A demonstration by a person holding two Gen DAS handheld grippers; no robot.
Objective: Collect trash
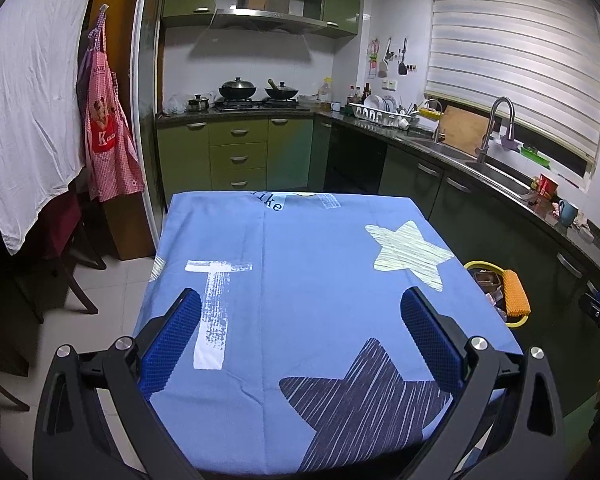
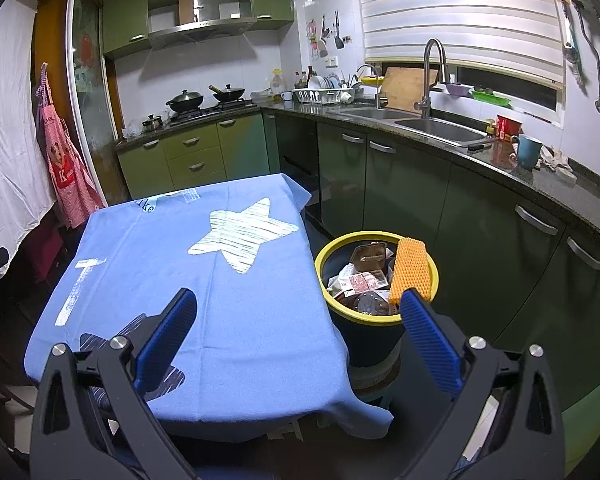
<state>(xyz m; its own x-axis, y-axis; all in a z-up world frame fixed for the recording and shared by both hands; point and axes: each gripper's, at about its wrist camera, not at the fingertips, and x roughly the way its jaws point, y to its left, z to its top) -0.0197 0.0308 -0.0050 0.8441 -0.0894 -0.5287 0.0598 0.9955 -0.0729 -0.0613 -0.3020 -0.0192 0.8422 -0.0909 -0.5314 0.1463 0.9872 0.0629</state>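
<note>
Both grippers stand wide open with nothing between their blue pads. On the left, the left gripper [image 1: 300, 300] hangs over the near half of a table draped in a blue cloth [image 1: 300, 248] printed with a white letter T, a pale star and a dark star; the dark star is partly hidden behind that gripper's right finger. Over the cloth's right edge only a slice of the trash bin [image 1: 518, 322] shows, its yellow rim and an orange mesh sleeve [image 1: 515, 294] peeking out while the table hides the rest. At the far right border of that view a dark piece of the other gripper and a sliver of a hand are cut off by the frame.

Seen from the right wrist, the right gripper [image 2: 298, 298] is held above the table's right edge, its left finger over the blue cloth [image 2: 204, 280] and its right finger in front of the trash bin [image 2: 374, 344]. The bin stands on the floor just beside the table, near the dark green cabinets [image 2: 412, 196]. Inside lie a brown tray [image 2: 368, 256], crumpled white paper and a reddish printed wrapper [image 2: 366, 282]; what lies lower in the bin is too dark to tell. The orange mesh sleeve [image 2: 410, 268] leans against the rim, its lower end covered by the right finger. The bin's base is hidden behind the gripper frame.
</note>
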